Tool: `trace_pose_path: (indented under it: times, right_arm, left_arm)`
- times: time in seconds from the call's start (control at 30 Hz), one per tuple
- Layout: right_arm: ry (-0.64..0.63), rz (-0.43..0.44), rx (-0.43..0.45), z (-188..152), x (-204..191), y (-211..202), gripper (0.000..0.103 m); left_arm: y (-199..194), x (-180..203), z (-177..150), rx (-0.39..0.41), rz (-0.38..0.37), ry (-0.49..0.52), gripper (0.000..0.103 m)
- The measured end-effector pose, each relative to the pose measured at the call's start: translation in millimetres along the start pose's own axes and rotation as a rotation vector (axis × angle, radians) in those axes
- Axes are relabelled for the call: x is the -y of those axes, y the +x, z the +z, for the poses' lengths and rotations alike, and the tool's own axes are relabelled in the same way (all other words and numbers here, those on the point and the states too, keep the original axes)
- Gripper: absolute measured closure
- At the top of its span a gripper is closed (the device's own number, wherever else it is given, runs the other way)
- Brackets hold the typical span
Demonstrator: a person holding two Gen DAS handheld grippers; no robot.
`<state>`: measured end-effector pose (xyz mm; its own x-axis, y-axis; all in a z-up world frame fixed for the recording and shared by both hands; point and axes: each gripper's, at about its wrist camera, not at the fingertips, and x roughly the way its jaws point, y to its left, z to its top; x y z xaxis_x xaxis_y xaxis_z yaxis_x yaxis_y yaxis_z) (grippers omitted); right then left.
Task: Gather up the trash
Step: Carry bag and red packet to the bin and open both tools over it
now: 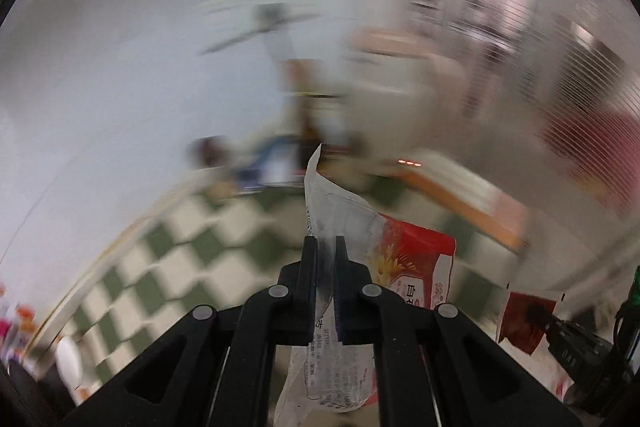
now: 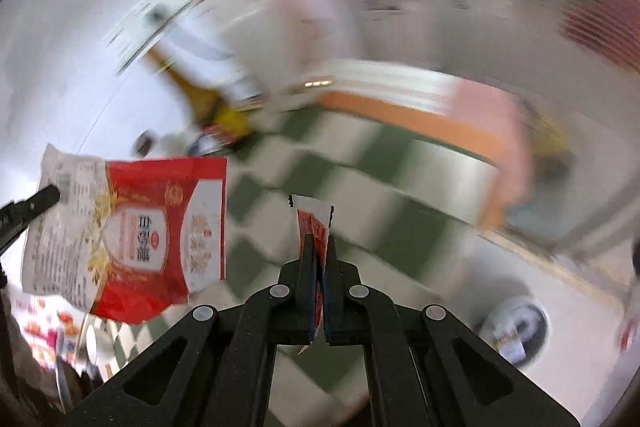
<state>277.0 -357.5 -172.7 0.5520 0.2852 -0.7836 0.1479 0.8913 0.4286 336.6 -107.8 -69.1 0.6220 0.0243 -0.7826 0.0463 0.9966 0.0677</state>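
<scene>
Left gripper [image 1: 327,247] clamped the bag [image 1: 404,259] at centre frame, right gripper [image 2: 318,247] clamped the sachet [image 2: 314,223], both lifted (likely for carrying to disposal).

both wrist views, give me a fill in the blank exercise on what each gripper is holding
1. The left gripper is shut on a large red and white ____.
2. The right gripper is shut on a small torn red ____.
3. In the right wrist view the big bag hangs on the ____ side of the picture.
4. Below both lies a green and cream ____ cloth.

Missing words: bag; wrapper; left; checkered
</scene>
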Motion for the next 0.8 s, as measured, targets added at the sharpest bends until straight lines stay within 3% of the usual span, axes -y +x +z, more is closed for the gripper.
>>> trace_pose_path:
  times: [0.13, 0.2, 0.37, 0.5, 0.63, 0.8]
  right_arm:
    - [0.214, -0.13, 0.031, -44.6, 135.1, -55.3, 0.101]
    - [0.312, -0.187, 0.032, -72.3, 192.3, -69.4, 0.101]
    - [0.546, -0.305, -0.033, -156.4, 332.4, -66.9, 0.101]
    - [0.652, -0.345, -0.107, -214.7, 421.7, -4.8, 0.101]
    - [0.715, -0.333, -0.179, -261.8, 497.1, 90.3, 0.101]
    - [0.727, -0.283, -0.249, -303.5, 551.9, 209.3, 0.101]
  left_arm:
    - [15.2, 134.7, -15.8, -0.063, -0.177, 0.181, 0.099]
    - [28.7, 205.2, -39.2, -0.119, -0.257, 0.268, 0.098]
    - [91.3, 337.4, -119.9, -0.251, -0.322, 0.443, 0.098]
    - [196.6, 417.3, -215.7, -0.384, -0.295, 0.552, 0.098]
    - [310.1, 464.3, -307.0, -0.514, -0.253, 0.62, 0.098]
    - [428.2, 511.5, -411.1, -0.648, -0.233, 0.711, 0.097]
